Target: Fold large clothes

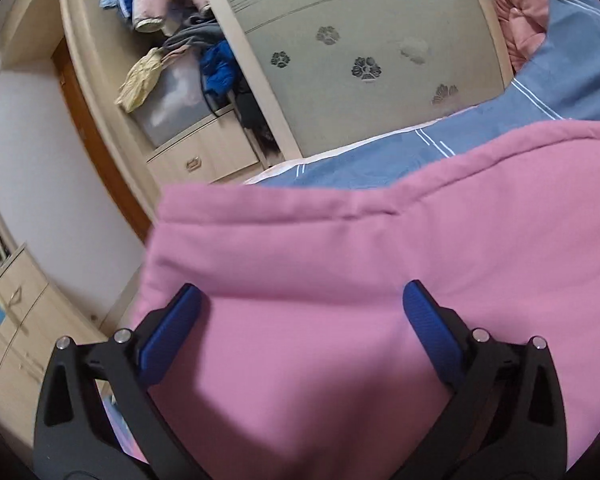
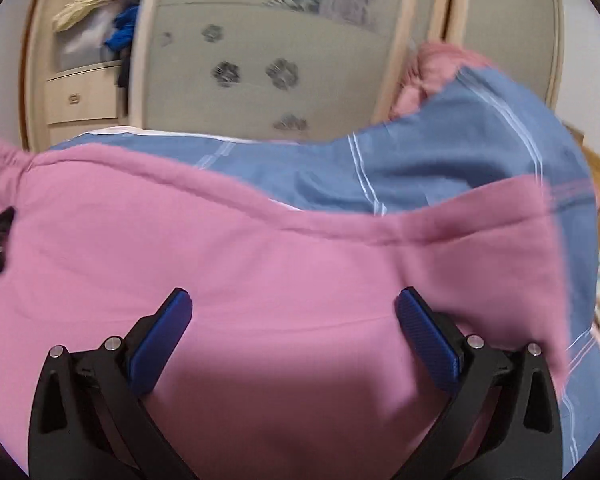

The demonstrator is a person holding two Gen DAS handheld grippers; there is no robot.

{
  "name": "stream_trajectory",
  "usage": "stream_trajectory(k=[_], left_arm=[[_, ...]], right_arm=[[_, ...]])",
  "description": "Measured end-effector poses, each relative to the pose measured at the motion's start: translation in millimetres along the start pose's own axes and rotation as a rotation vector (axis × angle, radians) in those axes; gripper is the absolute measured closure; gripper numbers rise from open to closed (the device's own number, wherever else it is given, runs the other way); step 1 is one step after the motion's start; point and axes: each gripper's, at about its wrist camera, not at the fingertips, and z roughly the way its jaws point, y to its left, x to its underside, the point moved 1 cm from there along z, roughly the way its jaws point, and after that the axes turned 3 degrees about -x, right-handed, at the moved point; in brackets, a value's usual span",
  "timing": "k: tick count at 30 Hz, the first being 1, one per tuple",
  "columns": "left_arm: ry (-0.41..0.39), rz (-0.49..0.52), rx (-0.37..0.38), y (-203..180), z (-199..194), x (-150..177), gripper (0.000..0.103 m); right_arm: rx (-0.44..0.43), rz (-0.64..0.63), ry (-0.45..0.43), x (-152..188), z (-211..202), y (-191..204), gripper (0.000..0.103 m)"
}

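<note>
So here's where things stand: the pink garment (image 1: 340, 280) is spread over the bed, lying on top of the blue striped bedding (image 1: 380, 152), and both tools are hovering right above it with nothing in them. The left tool (image 1: 302, 308) has its blue pads spread wide apart, pink cloth showing between them but not pinched. Same deal with the right tool (image 2: 294, 312), fingers well apart over the fabric. In the right wrist view a bit of the left tool peeks in at the far left edge.

Progress-wise, I'd say it's somewhere in the middle, but honestly hard to call. There's a seam or folded edge (image 1: 284, 216) running across the far side of the garment in the left view, and a similar ridge in the right view, which could mean one fold is already laid over. Could also just be a hem, can't tell from here. The right-hand end (image 2: 540, 240) looks loose and a bit blurred, hanging toward the edge of the bedding, so that part isn't tidy yet.

What's left, as I read it: grab the near edge or corners, fold again, flatten. Nothing like a neat compact stack yet.

Background is a wardrobe (image 1: 360, 60) with a messy open shelf of clothes (image 1: 180, 20).
</note>
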Motion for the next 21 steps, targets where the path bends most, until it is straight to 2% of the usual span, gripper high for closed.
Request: stream_trajectory(k=[3, 4, 6, 8, 10, 11, 12, 15, 17, 19, 20, 21], left_arm=[[0.001, -0.051, 0.012, 13.1, 13.4, 5.0, 0.002], [0.006, -0.072, -0.006, 17.0, 17.4, 6.2, 0.002], [0.013, -0.109, -0.073, 25.5, 25.0, 4.2, 0.002], [0.062, -0.188, -0.15, 42.4, 32.8, 8.5, 0.002], [0.097, -0.23, -0.222, 57.1, 34.1, 10.9, 0.002], [0.105, -0.221, -0.251, 64.5, 31.4, 12.2, 0.002], [0.098, -0.191, -0.287, 69.9, 27.0, 13.5, 0.002], [0.014, 0.006, -0.478, 105.5, 4.9, 25.9, 0.002], [-0.025, 0.106, -0.548, 141.4, -20.3, 38.6, 0.002], [-0.081, 0.123, -0.551, 166.3, -57.1, 48.2, 0.002], [-0.105, 0.094, -0.518, 176.2, -82.7, 51.3, 0.002], [-0.117, 0.04, -0.464, 184.1, -109.6, 53.9, 0.002]], right_arm=[[0.078, 0.066, 0.017, 1.4, 11.6, -24.6, 0.001], [0.133, 0.105, 0.034, 4.1, 16.5, -36.2, 0.001], [0.197, 0.195, 0.074, 15.2, 20.2, -56.0, 0.001], [0.181, 0.287, 0.117, 26.6, 28.2, -75.5, 0.001], [0.173, 0.332, 0.152, 33.9, 25.5, -87.8, 0.001], [0.181, 0.328, 0.157, 35.6, 19.9, -91.0, 0.001], [0.203, 0.309, 0.148, 36.7, 8.9, -95.0, 0.001], [0.29, 0.168, 0.069, 49.1, -34.5, -102.1, 0.001], [0.378, 0.034, -0.001, 57.3, -74.1, -107.3, 0.001], [0.46, 0.027, -0.037, 60.8, -111.0, -110.0, 0.001], [0.472, 0.057, -0.059, 62.8, -133.4, -110.1, 0.001], [0.437, 0.103, -0.091, 66.7, -164.4, -105.2, 0.001]])
